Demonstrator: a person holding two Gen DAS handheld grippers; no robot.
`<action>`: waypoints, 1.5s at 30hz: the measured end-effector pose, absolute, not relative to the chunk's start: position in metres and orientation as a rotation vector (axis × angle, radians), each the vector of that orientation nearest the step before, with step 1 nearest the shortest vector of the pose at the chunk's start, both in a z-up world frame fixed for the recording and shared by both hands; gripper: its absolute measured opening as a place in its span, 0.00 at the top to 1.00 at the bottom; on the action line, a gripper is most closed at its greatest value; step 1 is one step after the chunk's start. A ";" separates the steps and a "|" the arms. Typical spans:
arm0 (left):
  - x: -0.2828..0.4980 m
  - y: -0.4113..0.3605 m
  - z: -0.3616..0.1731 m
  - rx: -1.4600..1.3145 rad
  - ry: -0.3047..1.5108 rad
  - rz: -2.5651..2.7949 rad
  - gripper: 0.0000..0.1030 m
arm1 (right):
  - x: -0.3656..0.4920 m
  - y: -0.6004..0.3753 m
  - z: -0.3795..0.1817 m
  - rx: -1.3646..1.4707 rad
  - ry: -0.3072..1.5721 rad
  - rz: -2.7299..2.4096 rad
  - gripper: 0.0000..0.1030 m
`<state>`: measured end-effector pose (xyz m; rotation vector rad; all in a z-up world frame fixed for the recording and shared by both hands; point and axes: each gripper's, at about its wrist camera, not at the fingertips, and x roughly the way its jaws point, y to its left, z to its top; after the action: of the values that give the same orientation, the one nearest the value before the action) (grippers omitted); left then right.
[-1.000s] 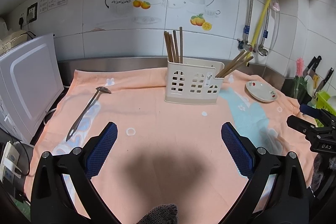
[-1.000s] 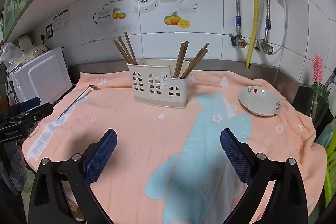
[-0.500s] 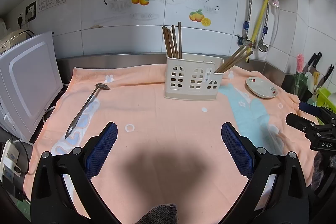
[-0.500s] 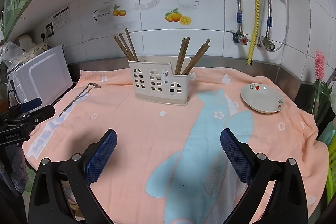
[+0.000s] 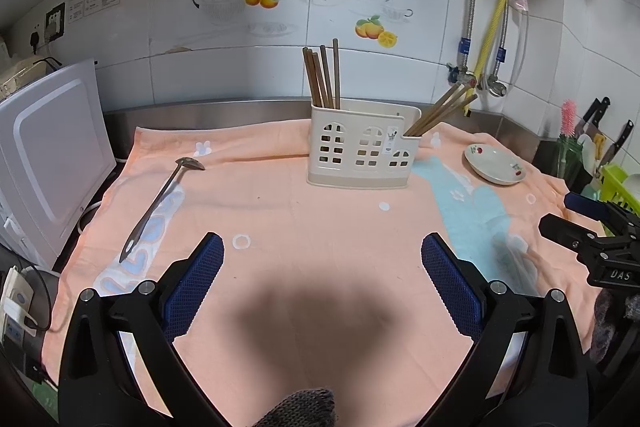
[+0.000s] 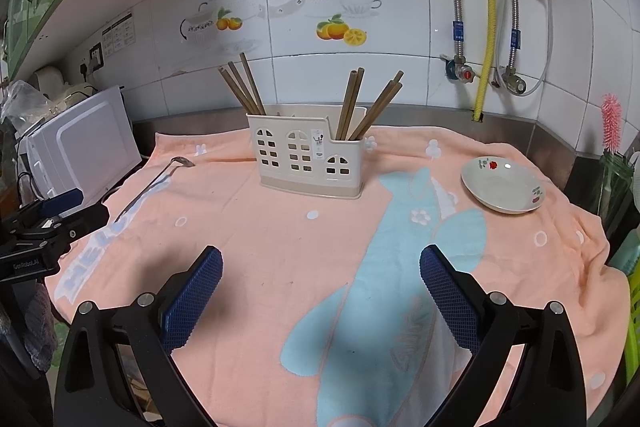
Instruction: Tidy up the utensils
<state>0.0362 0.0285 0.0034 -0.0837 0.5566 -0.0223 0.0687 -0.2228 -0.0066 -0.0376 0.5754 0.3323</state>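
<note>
Standing near the back of the peach towel (image 5: 320, 227): cream utensil holder (image 5: 362, 155) with window-shaped holes, wooden chopsticks upright in its left compartment (image 5: 322, 77) and more chopsticks leaning to the right from its low right compartment (image 5: 440, 111). Lying flat on the towel, well apart to the left of the holder: metal ladle (image 5: 160, 203), bowl end toward the wall. Resting to the right of the holder: small white saucer (image 6: 502, 187) with red flower print. Hovering above the near towel, left gripper (image 5: 322, 287) spread wide, nothing between the blue pads. Same for the right gripper (image 6: 320, 289), spread wide and empty.
</note>
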 end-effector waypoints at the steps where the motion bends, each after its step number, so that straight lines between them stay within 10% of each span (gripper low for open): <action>1: 0.036 0.028 0.003 -0.083 0.556 -0.024 0.05 | 0.069 -0.223 -0.006 -0.037 0.576 0.332 0.07; 45: 0.035 0.024 0.004 -0.085 0.554 -0.020 0.05 | 0.065 -0.219 -0.008 -0.028 0.574 0.350 0.07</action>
<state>0.0347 0.0245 0.0042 -0.0851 0.5538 -0.0195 0.0653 -0.2186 -0.0079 -0.0277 0.5738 0.3497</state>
